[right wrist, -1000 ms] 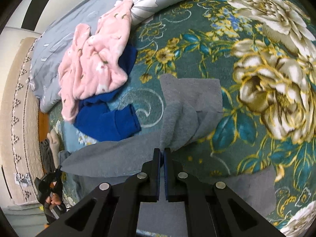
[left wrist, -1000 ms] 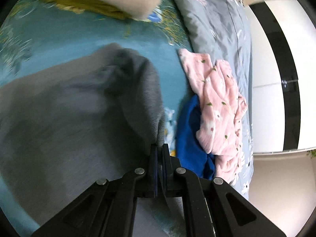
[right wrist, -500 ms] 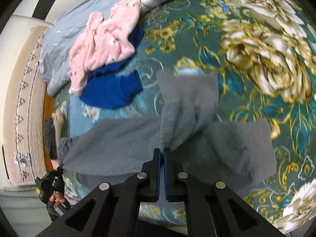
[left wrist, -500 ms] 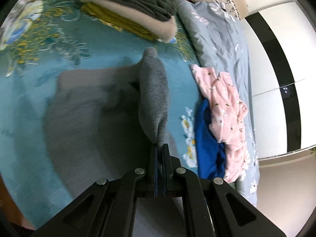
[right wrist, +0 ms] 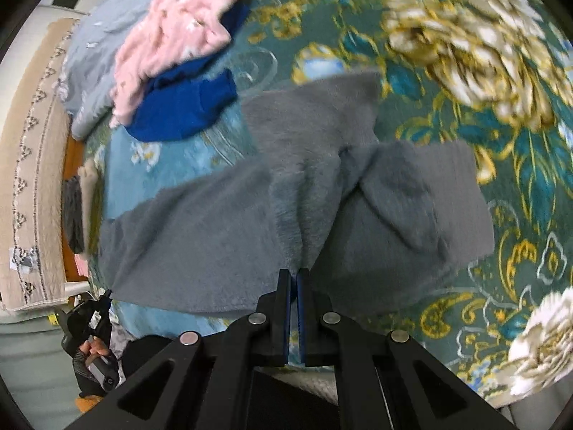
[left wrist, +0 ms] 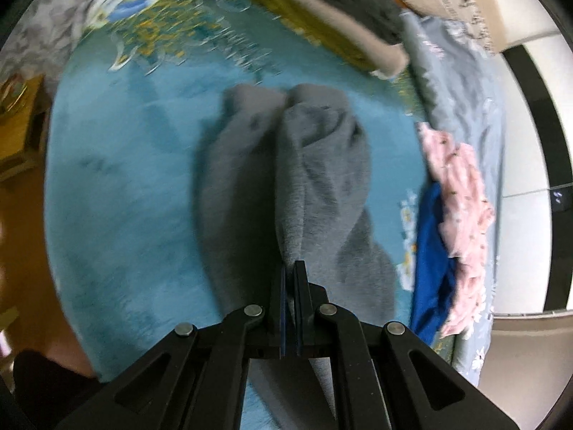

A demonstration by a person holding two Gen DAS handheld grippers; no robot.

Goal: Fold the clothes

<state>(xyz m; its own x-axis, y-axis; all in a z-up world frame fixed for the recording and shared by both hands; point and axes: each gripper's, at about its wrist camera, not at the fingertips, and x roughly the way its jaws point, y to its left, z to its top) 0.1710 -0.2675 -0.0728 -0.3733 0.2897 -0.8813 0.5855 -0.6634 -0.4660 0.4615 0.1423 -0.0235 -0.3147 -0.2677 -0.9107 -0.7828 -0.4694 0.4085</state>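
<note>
Mid-fold on the bed [right wrist: 537, 150]: left gripper [left wrist: 289, 268] clamped on one pinched edge of the grey garment [left wrist: 315, 179], right gripper [right wrist: 293, 276] clamped on another, cloth rising in a ridge to each so the lifted part can be laid over the rest lying flat. Set aside: pink garment [right wrist: 172, 32] on blue one [right wrist: 186, 107], apparently awaiting folding; folded stack [left wrist: 333, 18] beyond, likely finished.

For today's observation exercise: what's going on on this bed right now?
A person holding a gripper in each hand is folding a grey garment on the floral bedspread. The left gripper and right gripper are both shut on pinched grey fabric. A pink garment and a blue one wait nearby.
</note>
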